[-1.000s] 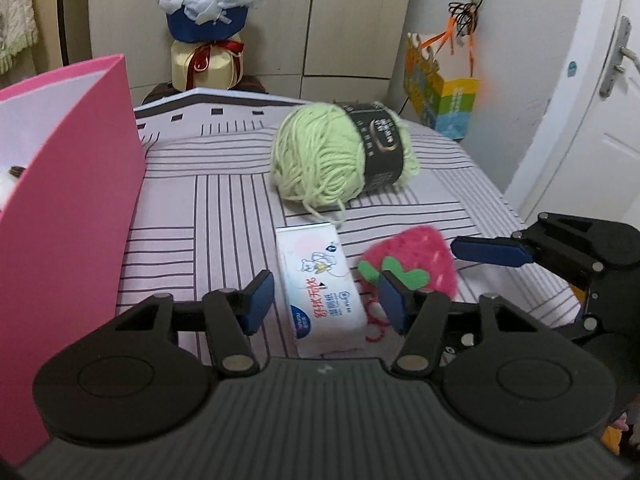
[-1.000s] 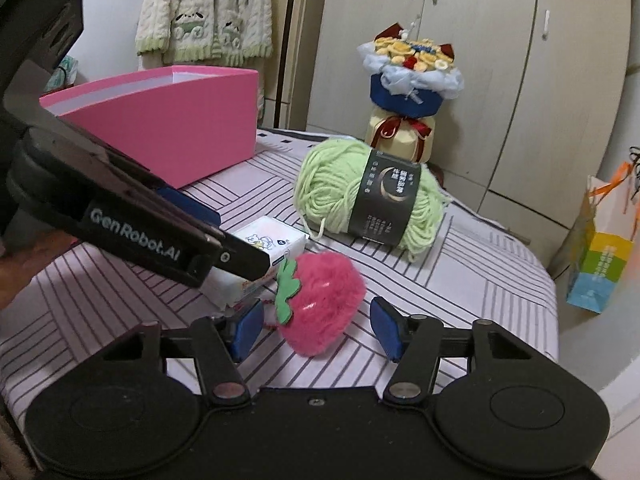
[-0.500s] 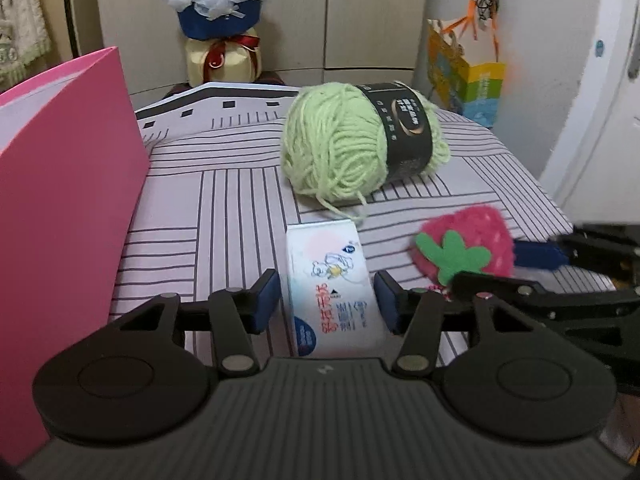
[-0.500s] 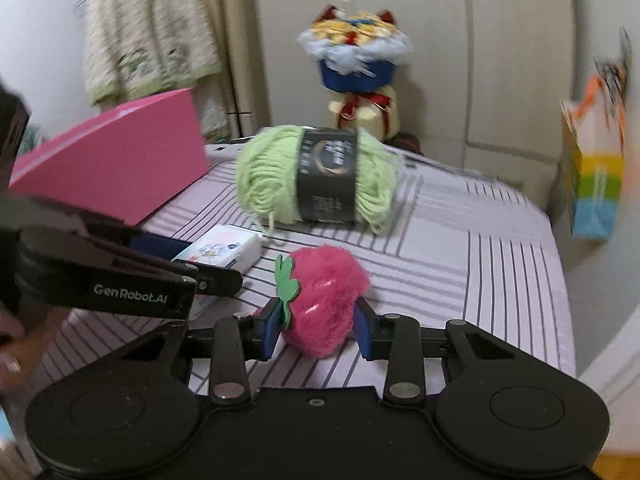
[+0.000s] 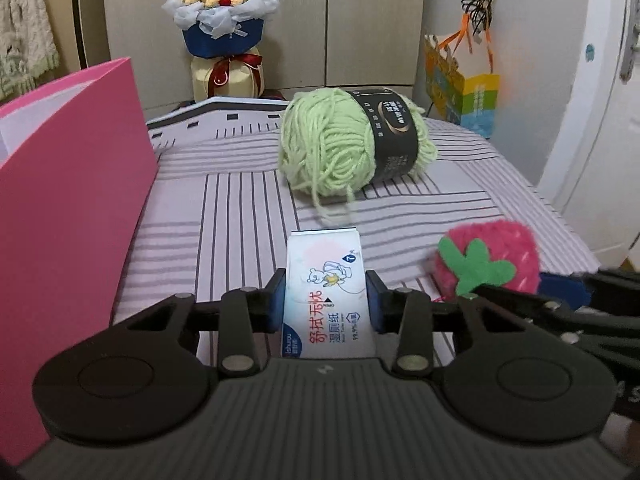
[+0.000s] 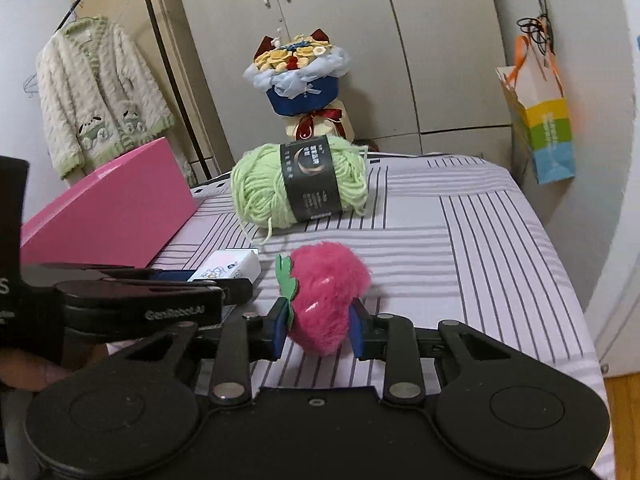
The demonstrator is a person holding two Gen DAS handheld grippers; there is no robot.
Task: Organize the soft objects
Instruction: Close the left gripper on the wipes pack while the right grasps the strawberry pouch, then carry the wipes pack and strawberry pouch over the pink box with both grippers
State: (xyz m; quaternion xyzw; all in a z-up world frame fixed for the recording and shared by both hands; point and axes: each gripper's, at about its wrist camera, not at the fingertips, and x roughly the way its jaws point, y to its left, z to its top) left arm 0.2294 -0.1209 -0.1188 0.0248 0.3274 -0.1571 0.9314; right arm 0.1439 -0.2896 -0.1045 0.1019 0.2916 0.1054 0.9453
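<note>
My left gripper (image 5: pixel 326 300) is shut on a white wet-wipe pack (image 5: pixel 326 288) lying on the striped bed. The pack also shows in the right wrist view (image 6: pixel 230 266). My right gripper (image 6: pixel 320 322) is shut on a pink plush strawberry (image 6: pixel 326 292) with a green felt leaf; it also shows in the left wrist view (image 5: pixel 488 256), to the right of the pack. A green yarn ball (image 5: pixel 352 148) with a dark label lies farther back on the bed, also in the right wrist view (image 6: pixel 300 184).
A pink box (image 5: pixel 68 200) stands on the left of the bed, also in the right wrist view (image 6: pixel 108 208). A bouquet (image 5: pixel 224 28) stands behind the bed by the wardrobe. A coloured paper bag (image 6: pixel 540 120) hangs on the right wall.
Both grippers have closed: the left onto the wet-wipe pack, the right onto the plush strawberry. Both were open around them one second ago.
</note>
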